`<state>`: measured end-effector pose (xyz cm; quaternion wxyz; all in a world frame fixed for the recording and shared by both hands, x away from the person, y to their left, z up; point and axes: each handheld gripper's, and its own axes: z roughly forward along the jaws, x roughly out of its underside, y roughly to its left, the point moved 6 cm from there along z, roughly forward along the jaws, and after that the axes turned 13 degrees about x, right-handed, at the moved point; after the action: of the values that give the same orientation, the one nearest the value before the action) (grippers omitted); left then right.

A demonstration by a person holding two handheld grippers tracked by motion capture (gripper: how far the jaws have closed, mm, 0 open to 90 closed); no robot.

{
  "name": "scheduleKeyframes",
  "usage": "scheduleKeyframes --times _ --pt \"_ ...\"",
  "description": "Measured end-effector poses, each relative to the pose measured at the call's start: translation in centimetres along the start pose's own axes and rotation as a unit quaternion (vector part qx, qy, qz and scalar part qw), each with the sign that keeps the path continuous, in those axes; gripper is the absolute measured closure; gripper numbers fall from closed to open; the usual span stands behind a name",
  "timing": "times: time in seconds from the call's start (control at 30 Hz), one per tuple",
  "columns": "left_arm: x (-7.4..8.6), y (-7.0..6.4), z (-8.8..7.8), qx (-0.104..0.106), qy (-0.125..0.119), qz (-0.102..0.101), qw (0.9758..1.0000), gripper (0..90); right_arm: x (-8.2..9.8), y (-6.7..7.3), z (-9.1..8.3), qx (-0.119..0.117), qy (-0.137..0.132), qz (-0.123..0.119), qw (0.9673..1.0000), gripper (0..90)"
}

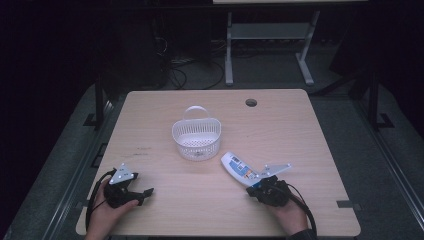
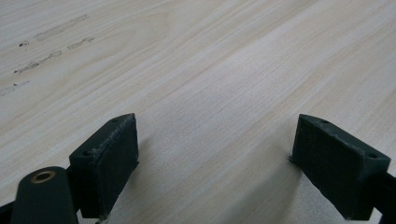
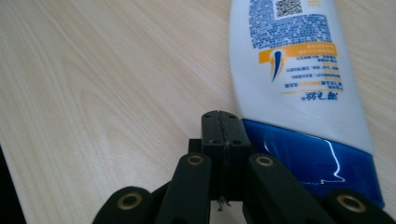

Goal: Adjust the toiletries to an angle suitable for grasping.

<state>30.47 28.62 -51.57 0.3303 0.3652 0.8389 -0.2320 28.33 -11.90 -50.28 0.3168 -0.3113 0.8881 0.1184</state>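
Two hands came in at the bottom edge of the high view, each holding a black gripper low over the pale wooden table [image 1: 280, 125]. At the lower left of that frame sat the left gripper [image 1: 142, 192], its grey three-cornered plate on top and its cable looping beside the wrist. Its own view showed the jaws standing wide apart, one pad at the lower left and one at the lower right of the frame, with bare wood grain between them and a few faint dark marks [image 2: 46, 51] on the wood at the upper left. Nothing lay between those pads.

At the lower right of the high view was the right gripper [image 1: 256, 183], just beside the blue cap end of a white shampoo bottle [image 1: 239, 169]. That bottle lay flat on the table, slanting from the gripper up and left toward the middle of the frame. In the right gripper view the jaws were pressed together with nothing between them, at the bottom centre [image 3: 223, 122], and the bottle [image 3: 299, 70] filled the upper right, its blue cap just to the right of the closed tips; whether they touched could not be told.

Above the bottle, near the centre of the high view, stood a white perforated basket [image 1: 196, 137] with a loop handle, apart from the bottle.
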Motion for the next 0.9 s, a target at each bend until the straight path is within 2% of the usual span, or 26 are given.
scheduleKeyframes --times 0.27,0.9 --pt "0.0 0.0 0.0 0.000 -0.001 -0.001 1.0000 13.5 -0.1 -1.4 -0.1 0.010 -0.003 0.015 0.9998 89.4" --pt "-0.1 0.0 0.1 0.000 -0.003 -0.002 1.0000 13.5 -0.5 -4.4 0.1 0.041 -0.005 0.034 0.9986 89.5"
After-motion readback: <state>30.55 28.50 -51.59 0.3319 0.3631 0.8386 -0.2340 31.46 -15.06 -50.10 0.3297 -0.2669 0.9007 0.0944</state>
